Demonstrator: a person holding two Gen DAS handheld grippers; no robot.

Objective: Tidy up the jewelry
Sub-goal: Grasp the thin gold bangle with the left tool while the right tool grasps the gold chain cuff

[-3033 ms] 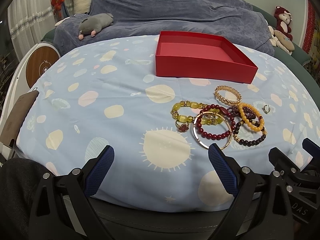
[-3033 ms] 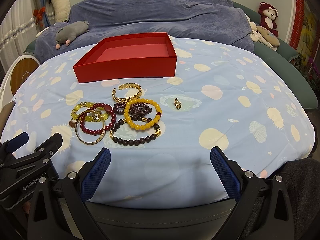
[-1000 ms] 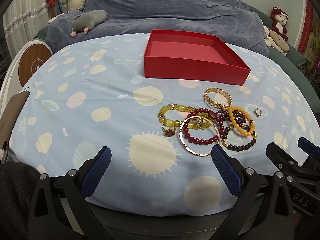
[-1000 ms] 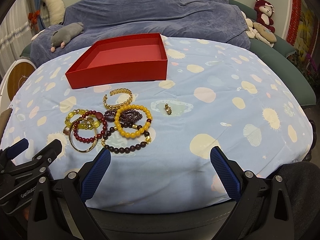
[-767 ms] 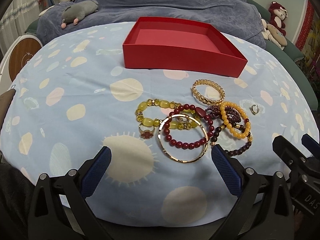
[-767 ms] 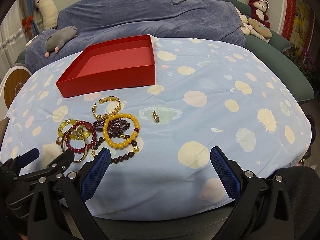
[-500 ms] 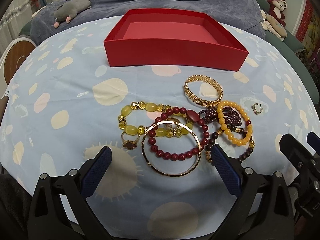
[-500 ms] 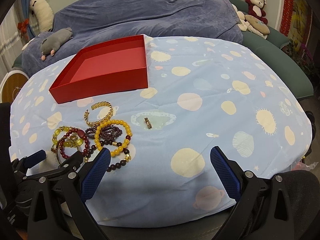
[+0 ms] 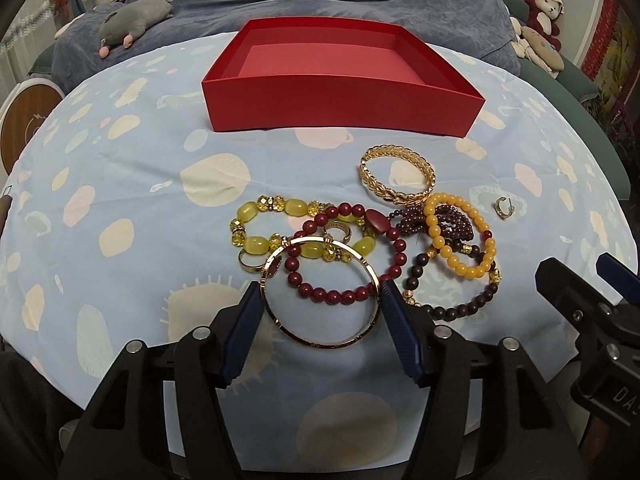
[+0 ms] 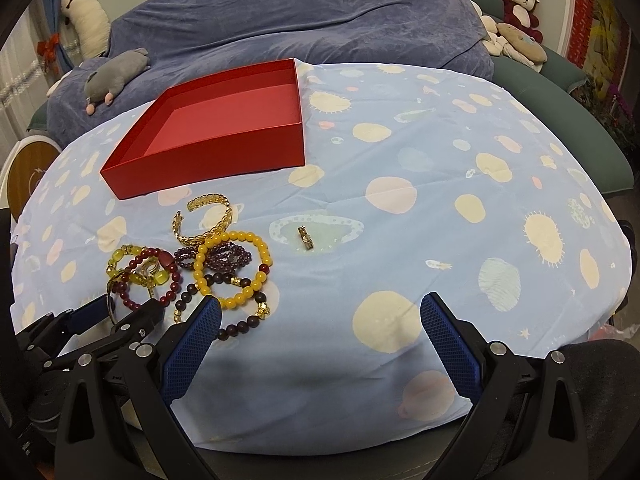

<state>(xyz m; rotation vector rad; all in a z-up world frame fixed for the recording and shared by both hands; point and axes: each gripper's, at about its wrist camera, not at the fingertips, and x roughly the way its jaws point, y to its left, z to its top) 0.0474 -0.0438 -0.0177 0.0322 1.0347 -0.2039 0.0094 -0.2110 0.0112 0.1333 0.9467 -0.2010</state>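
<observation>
A pile of jewelry lies on the blue spotted cloth (image 9: 120, 184): a thin gold bangle (image 9: 320, 342), a dark red bead bracelet (image 9: 344, 294), a yellow stone bracelet (image 9: 256, 216), an amber bead bracelet (image 9: 460, 236), a gold chain cuff (image 9: 396, 178) and a small gold ring (image 9: 502, 206). An empty red box (image 9: 340, 104) stands behind them. My left gripper (image 9: 320, 300) has closed its blue pads (image 9: 250, 314) against both sides of the gold bangle. My right gripper (image 10: 320, 320) is open and empty, right of the pile (image 10: 224, 264); the red box (image 10: 208, 160) is at its far left.
A blue-grey blanket (image 10: 300, 16) covers the sofa behind the table. A grey plush mouse (image 9: 134, 22) lies at the back left and soft toys (image 10: 516, 8) at the back right. A round wooden object (image 9: 20, 128) stands past the table's left edge.
My left gripper moved forward to the pile and closed its fingers from wide open onto the gold bangle. My right gripper drifted right, still open.
</observation>
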